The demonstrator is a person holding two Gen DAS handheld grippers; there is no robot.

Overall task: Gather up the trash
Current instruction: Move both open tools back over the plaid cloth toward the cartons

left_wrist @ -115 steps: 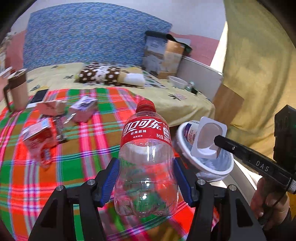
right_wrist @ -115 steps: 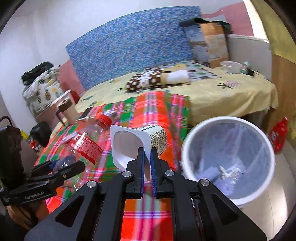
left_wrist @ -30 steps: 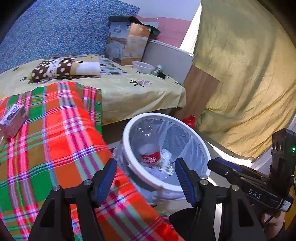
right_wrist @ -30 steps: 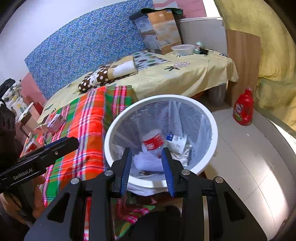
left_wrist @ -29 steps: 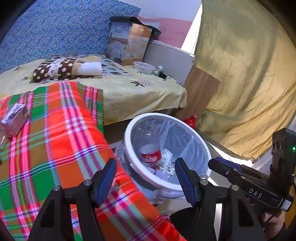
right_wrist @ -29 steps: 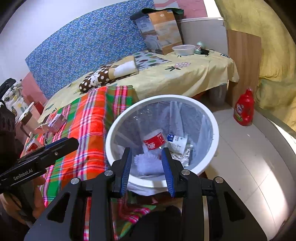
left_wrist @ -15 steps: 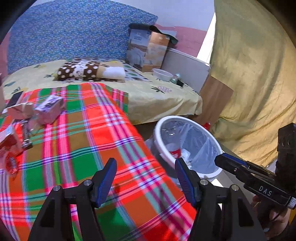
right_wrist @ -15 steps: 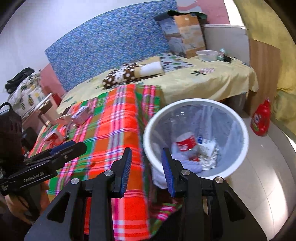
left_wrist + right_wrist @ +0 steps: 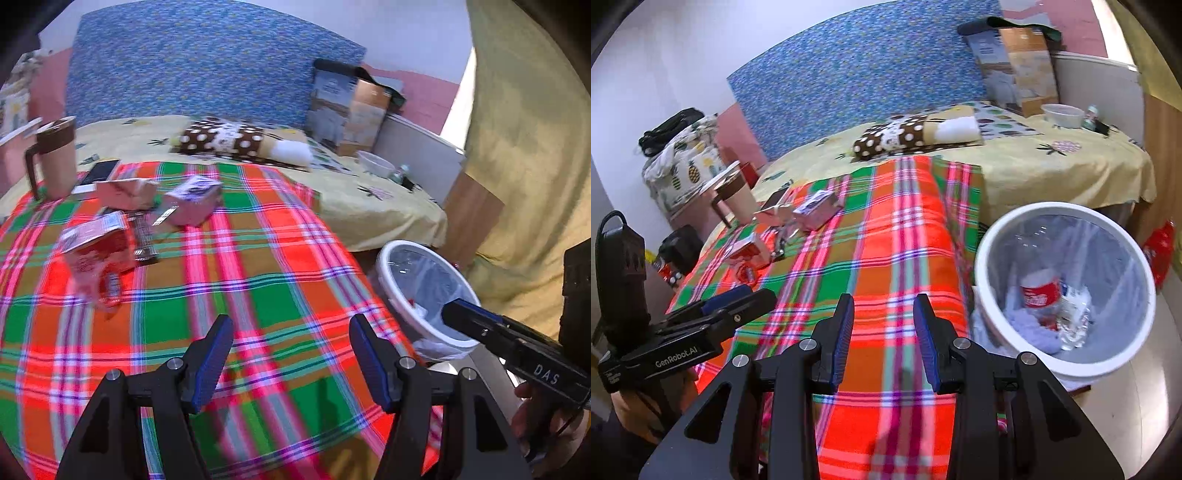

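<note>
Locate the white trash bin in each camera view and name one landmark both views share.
Left wrist view: white trash bin at right of centre, beside the plaid blanket's edge, partly behind the right gripper.
Right wrist view: white trash bin at right, cola bottle inside.
Shared landmark: polka-dot pillow.

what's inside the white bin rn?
In the white bin: a red-label plastic bottle, a crumpled clear wrapper, pale bunched liner or tissue below. Anything under those is covered.

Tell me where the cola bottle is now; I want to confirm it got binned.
In the right wrist view the cola bottle stands inside the white trash bin at right, beside the plaid blanket, among crumpled wrappers.
</note>
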